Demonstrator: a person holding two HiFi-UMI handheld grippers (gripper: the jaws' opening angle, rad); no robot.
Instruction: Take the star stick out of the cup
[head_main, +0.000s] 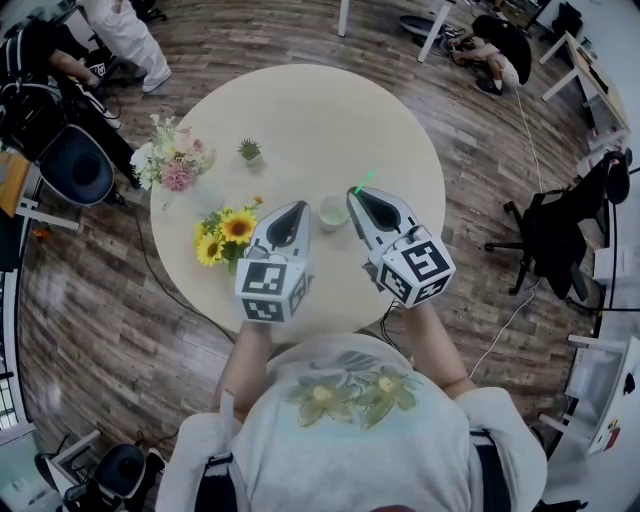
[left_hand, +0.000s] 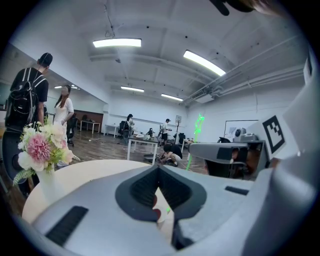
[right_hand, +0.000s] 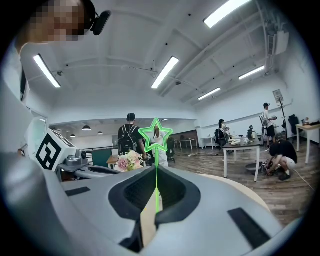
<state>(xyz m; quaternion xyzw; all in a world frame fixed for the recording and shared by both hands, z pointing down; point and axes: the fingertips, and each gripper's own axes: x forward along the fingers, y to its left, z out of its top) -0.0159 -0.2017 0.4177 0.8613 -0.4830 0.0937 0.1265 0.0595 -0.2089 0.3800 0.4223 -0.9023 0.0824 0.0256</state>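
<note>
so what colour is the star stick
The thin star-topped stick is bright neon green, clearest in the right gripper view.

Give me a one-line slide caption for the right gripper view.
The right gripper holds the green star stick in shut jaws, star upright, a pink bouquet and open office beyond.

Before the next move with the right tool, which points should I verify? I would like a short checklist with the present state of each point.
1. Right tool shut on the star stick: ok.
2. Stick straight between the jaws, star on top: ok.
3. Stick's lower end clear of the cup: cannot tell; the tool hides it.
4. Cup upright on the table: ok.
5. Left tool steadying the cup: cannot tell; its jaws are together, beside the cup.
6. Sunflowers apart from the stick: ok.
</note>
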